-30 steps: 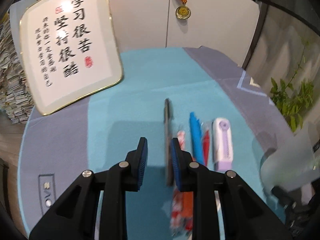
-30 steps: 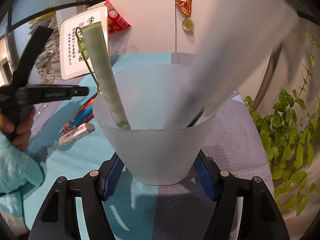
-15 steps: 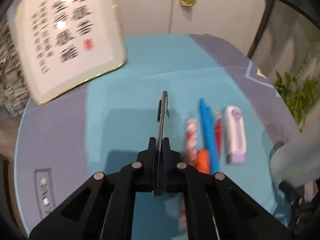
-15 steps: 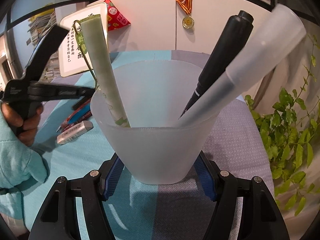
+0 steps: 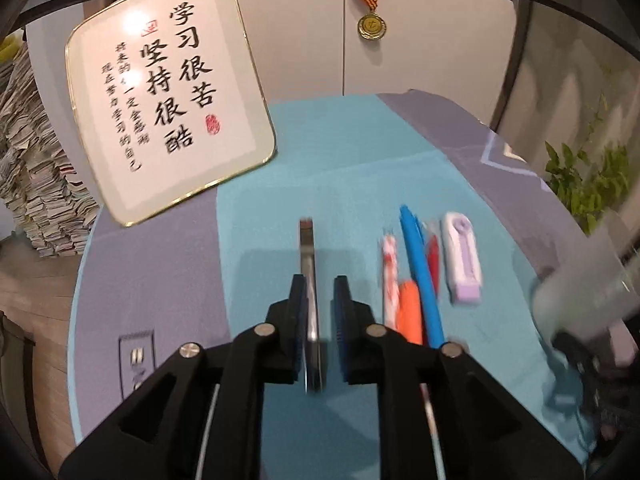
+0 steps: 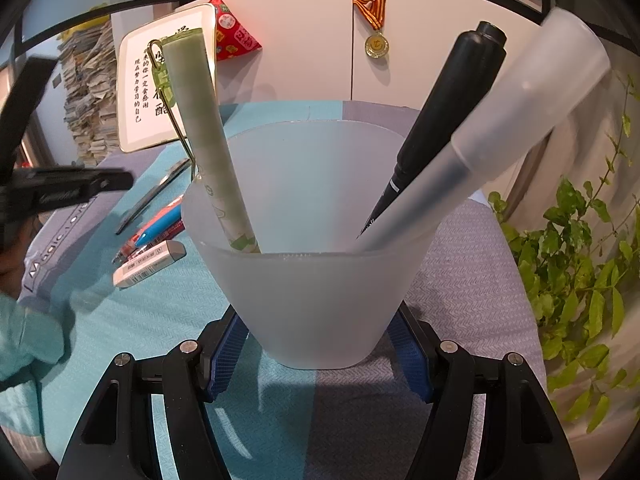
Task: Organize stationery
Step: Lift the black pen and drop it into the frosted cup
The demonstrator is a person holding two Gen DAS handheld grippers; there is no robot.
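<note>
White cabinet doors, a hanging medal and a framed calligraphy board back a teal-and-grey cloth surface.

The left gripper has its fingers slightly spread, with a slim dark pen lying between them on the cloth; the left pad looks to touch it, the right stands apart, so it is not pinched. Just right of it lie a patterned pen, a blue pen and a lilac eraser.

The right gripper clamps the base of a frosted cup holding a green pen, a black marker and a translucent tube.

The dark pen looks light, stiff, smooth and likely to roll or slip. A hold at mid-barrel, squarely across the pads, should keep it from pivoting.
</note>
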